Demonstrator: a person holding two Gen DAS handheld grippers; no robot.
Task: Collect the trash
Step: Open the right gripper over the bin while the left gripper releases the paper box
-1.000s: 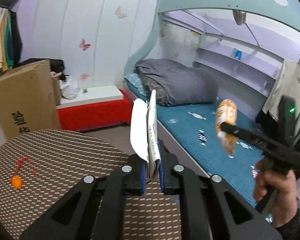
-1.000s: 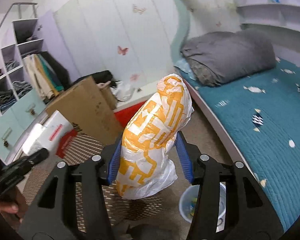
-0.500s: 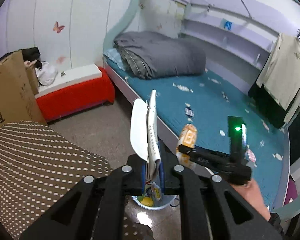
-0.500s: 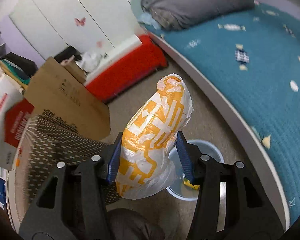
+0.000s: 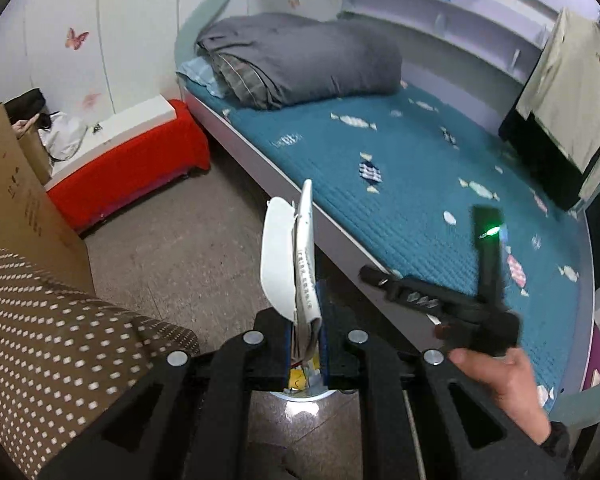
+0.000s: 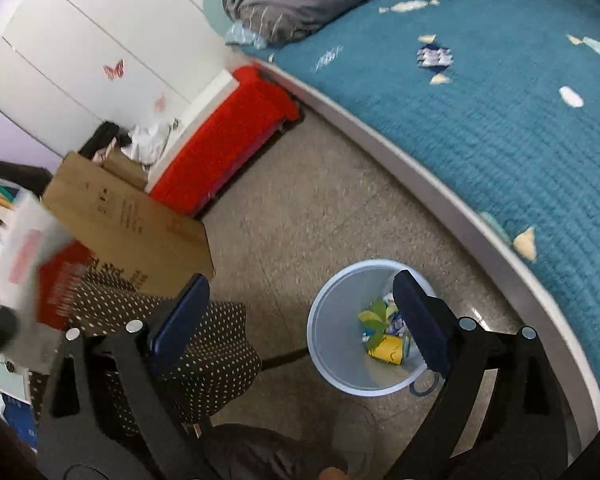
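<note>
Left tool (image 5: 306,354) hides most of bin (image 5: 306,394).

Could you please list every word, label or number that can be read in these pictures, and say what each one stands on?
None can be read for certain.
Folded white paper: a column of dark print, too small to read.
Brown cardboard box: dark printed characters, blurred.
White and red carton: pink label, blurred.
Yellow wrapper in the pale blue bin: no legible print.

Black hand-held gripper (image 6: 300,304), blue pads (image 6: 418,320)
</note>
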